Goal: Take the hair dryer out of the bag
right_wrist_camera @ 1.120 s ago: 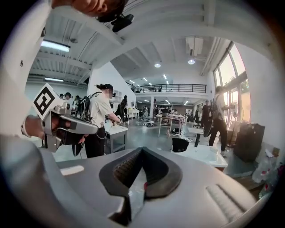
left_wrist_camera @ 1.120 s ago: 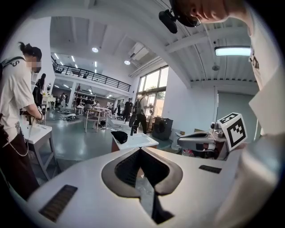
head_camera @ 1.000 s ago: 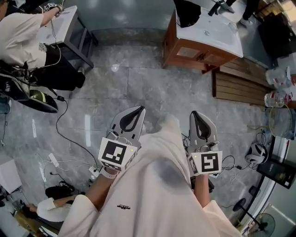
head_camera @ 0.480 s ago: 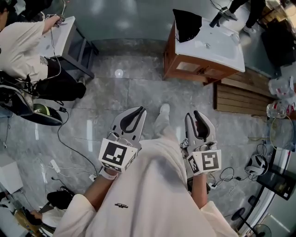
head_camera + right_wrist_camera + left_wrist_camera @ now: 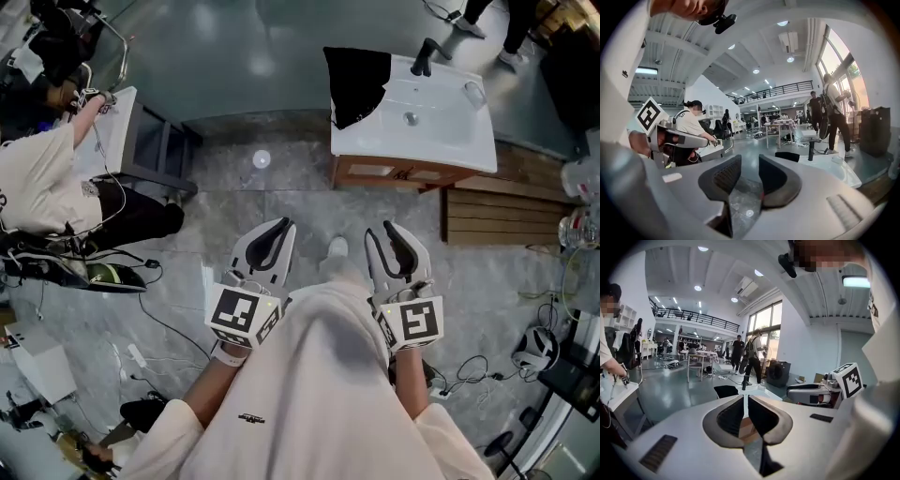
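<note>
A black bag (image 5: 356, 82) lies on the left end of a white washbasin top (image 5: 441, 131) on a wooden cabinet, some way ahead of me. It also shows as a dark shape in the left gripper view (image 5: 725, 391) and the right gripper view (image 5: 787, 156). No hair dryer is in sight. My left gripper (image 5: 284, 223) is held out over the floor, shut and empty (image 5: 746, 397). My right gripper (image 5: 382, 232) is beside it, its jaws opening with nothing between them (image 5: 750, 159). Both are well short of the bag.
A black faucet (image 5: 427, 56) stands at the basin's back. A seated person (image 5: 47, 187) works at a white desk (image 5: 117, 117) on the left. Wooden slats (image 5: 497, 211) lie on the floor right of the cabinet. Cables (image 5: 141, 300) trail over the grey floor.
I have walked forward, and the washbasin with the bag now sits closer and more to the middle of the head view. The right gripper's jaws have parted; the left stays shut.
</note>
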`<state>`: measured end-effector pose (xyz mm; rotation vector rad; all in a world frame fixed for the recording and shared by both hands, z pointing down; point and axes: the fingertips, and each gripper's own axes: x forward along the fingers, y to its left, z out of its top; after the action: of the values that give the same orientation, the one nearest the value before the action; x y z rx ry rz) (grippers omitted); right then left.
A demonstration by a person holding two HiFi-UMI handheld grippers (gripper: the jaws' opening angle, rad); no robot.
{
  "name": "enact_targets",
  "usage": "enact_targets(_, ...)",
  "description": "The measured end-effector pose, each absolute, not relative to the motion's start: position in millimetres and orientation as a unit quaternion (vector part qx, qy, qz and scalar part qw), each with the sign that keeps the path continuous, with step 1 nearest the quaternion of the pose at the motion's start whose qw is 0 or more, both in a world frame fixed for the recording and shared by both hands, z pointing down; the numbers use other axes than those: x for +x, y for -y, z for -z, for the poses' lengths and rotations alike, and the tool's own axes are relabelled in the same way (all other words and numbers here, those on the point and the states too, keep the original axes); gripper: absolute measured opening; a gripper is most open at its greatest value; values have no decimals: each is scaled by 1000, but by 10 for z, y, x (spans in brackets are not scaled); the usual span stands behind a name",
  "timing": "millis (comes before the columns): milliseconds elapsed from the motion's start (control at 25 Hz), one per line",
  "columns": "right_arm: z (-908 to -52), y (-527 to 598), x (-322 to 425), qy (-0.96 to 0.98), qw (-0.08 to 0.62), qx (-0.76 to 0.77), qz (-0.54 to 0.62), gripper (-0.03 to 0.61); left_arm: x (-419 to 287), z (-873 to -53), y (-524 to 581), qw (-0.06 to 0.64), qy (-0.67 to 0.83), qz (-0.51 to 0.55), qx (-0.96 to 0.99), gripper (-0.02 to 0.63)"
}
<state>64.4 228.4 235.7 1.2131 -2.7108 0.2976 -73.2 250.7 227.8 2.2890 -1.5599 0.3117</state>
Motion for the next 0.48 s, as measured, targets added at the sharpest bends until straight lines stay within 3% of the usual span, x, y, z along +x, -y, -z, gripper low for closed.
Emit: enact_targets(480,-2422,-1242,957,905,66,403,-118,144,-384,-2370,-1586,192,542,-131,808,68)
